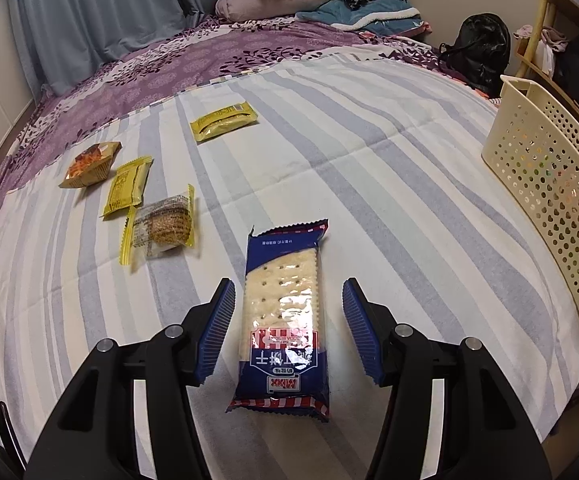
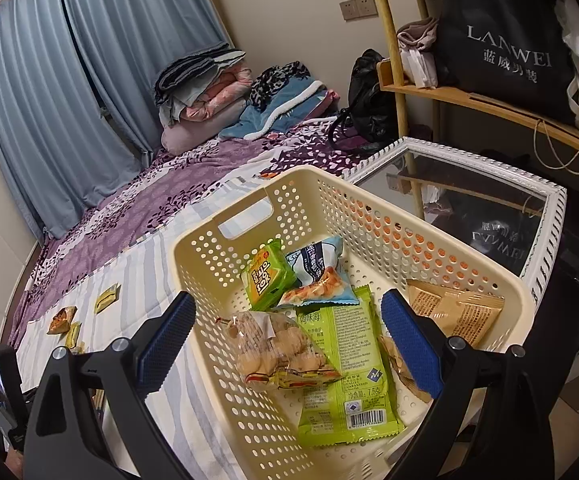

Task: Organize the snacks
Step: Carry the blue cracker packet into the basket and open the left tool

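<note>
Left gripper [image 1: 288,330]: fingers [image 1: 215,330] spread, pointing steeply down at the bed [image 1: 389,184]. The blue cracker packet [image 1: 283,320] lies flat on the striped sheet between the two fingers, long axis running along them. A gap shows on each side of the packet; the pads do not press on it. Its far end reaches past the fingertips, its near end lies back between the finger bases.

Beyond the left finger's tip, further out on the sheet: a clear-wrapped biscuit [image 1: 163,226] nearest, then a yellow packet [image 1: 127,192], then an orange-brown packet [image 1: 89,165]. These three lie close together. A second yellow packet [image 1: 224,123] sits well apart, straight ahead and far past the fingertips. The cream perforated basket [image 1: 545,196] stands far off to the right finger's side, at the bed's edge.

Right gripper [image 2: 287,340]: fingers [image 2: 165,340] wide apart, nothing between the pads. It hovers over the basket's [image 2: 249,412] near corner; the left finger is outside the near wall, the right finger over the inside. Between the fingers, in the basket: a clear bag of round biscuits [image 2: 277,350] and a green packet [image 2: 345,372]. Past the fingertips: a small green-orange packet [image 2: 267,278] and a light blue bag [image 2: 317,276]. Beyond the right finger, a tan packet [image 2: 455,312] leans on the far wall.
</note>
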`<act>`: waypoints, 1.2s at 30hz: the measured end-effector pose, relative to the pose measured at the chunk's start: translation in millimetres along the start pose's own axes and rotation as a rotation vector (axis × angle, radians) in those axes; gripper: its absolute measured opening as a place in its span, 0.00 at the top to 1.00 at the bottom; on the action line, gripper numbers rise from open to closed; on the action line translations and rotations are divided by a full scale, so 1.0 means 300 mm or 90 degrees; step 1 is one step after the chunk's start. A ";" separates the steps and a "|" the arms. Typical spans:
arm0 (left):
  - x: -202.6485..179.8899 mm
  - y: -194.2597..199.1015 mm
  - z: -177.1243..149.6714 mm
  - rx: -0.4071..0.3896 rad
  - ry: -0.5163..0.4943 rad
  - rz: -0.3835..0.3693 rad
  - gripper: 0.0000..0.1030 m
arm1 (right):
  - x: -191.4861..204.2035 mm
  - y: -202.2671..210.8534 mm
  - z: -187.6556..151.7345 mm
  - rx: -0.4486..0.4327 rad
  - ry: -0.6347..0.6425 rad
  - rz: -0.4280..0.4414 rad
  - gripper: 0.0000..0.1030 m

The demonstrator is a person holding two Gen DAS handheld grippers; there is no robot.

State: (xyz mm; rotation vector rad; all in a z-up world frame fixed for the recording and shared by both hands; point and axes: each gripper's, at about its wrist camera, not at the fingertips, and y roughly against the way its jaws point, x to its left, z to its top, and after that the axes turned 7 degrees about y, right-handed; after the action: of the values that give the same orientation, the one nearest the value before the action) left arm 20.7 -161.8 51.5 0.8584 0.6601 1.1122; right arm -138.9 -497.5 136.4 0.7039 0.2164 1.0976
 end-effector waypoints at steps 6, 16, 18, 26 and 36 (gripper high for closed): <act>0.009 -0.029 -0.018 0.015 0.011 -0.005 0.45 | -0.009 0.007 -0.004 -0.002 -0.003 -0.001 0.10; 0.017 -0.044 -0.028 0.017 0.018 0.001 0.57 | -0.032 0.022 -0.014 -0.008 -0.014 -0.002 0.10; 0.011 -0.035 -0.028 0.016 0.021 -0.008 0.57 | -0.037 0.028 -0.016 -0.012 -0.017 -0.003 0.10; -0.082 0.090 0.022 -0.034 -0.006 -0.048 0.57 | -0.081 0.053 -0.017 -0.026 -0.035 -0.011 0.10; -0.302 0.230 0.115 -0.079 -0.062 -0.148 0.57 | -0.167 0.092 -0.027 -0.036 -0.058 -0.030 0.10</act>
State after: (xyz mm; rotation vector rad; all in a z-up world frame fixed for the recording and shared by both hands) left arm -13.5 -242.8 131.6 0.7051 0.5874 0.8879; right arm -186.2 -530.5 138.6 0.6933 0.1230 1.0200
